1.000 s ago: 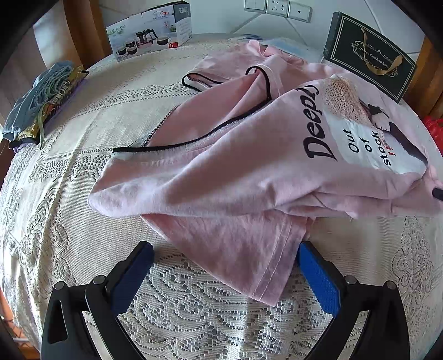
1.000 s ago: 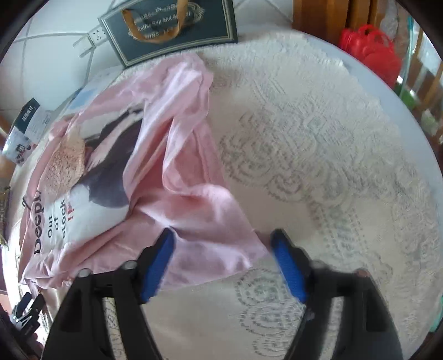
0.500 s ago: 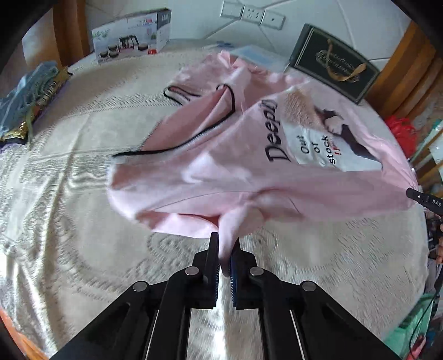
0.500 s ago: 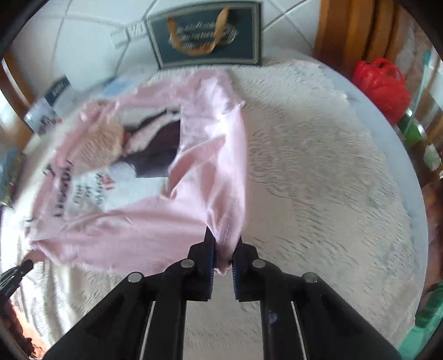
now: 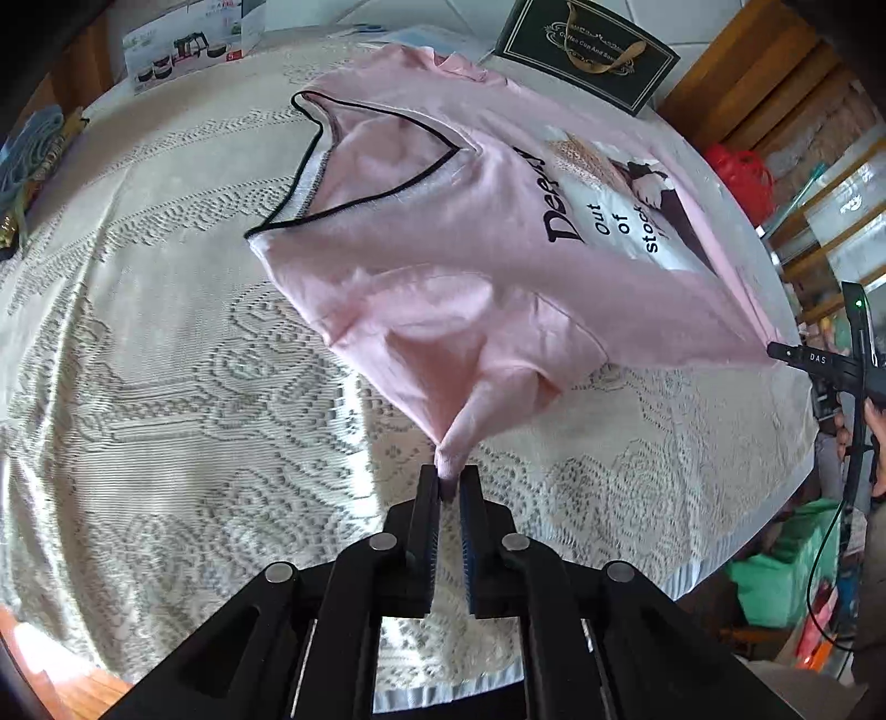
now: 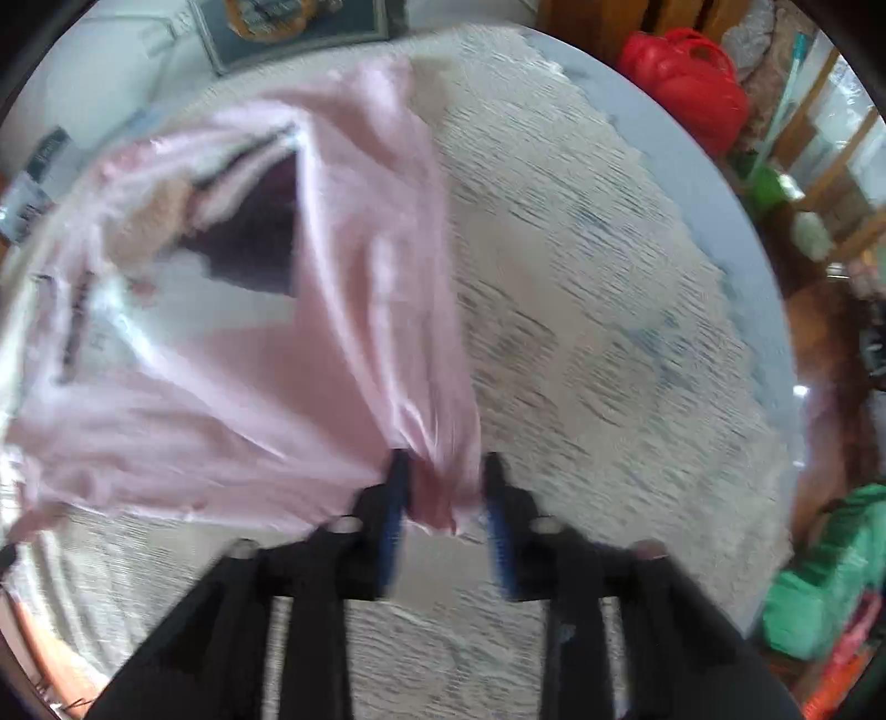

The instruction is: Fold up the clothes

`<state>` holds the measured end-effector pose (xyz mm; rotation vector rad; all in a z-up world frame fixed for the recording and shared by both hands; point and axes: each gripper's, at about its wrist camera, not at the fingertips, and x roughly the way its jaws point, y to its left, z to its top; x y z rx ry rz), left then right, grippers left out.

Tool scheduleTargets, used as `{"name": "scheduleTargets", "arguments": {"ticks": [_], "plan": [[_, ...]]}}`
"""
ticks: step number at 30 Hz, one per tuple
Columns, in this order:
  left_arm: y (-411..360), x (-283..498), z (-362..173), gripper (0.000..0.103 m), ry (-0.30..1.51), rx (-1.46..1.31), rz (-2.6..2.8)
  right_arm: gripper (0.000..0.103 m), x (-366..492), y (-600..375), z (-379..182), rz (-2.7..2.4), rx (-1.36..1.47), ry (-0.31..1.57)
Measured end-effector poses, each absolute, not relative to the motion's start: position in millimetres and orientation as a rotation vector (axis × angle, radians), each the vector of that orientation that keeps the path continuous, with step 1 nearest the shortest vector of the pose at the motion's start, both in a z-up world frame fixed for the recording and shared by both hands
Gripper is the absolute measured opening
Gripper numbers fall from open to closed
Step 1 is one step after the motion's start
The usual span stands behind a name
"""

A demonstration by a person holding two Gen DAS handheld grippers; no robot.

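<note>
A round worktop (image 5: 775,487) under a cream lace cloth (image 5: 166,387) carries a pink shirt (image 5: 470,232) mid-surface, two boxes at its far edge and folded fabric at its left edge.

Round table's got a cream lace tablecloth (image 5: 166,343) over it. At the far edge there's a dark gift bag (image 5: 590,52) with gold ribbon handles, plus a white tea set box (image 5: 183,41). Folded bluish cloth (image 5: 33,155) sits far left, red bag (image 6: 684,83) off the table.
</note>
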<state>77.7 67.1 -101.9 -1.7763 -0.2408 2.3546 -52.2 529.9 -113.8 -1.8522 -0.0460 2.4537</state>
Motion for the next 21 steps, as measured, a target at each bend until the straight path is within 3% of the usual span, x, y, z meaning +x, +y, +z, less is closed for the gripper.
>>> {"name": "scheduleTargets", "arguments": {"ticks": [2, 3, 4, 5, 16, 21], "plan": [[68, 73, -100, 0.044, -0.230, -1.765, 2.375, 0.057, -45, 538, -113, 2.430, -1.832, -0.058], [68, 70, -99, 0.057, -0.225, -1.760, 2.385, 0.057, -43, 544, -110, 2.443, -1.827, -0.017], [68, 68, -98, 0.079, -0.220, -1.754, 2.395, 0.057, -40, 550, -108, 2.456, -1.823, 0.023], [68, 65, -97, 0.085, -0.215, -1.749, 2.405, 0.057, -37, 553, -105, 2.472, -1.824, 0.058], [81, 49, -97, 0.085, -0.150, -1.694, 2.468, 0.057, -24, 560, -102, 2.549, -1.835, 0.211], [103, 58, -122, 0.085, 0.015, -1.741, 2.444, 0.059, -14, 570, -105, 2.540, -1.844, 0.226]]}}
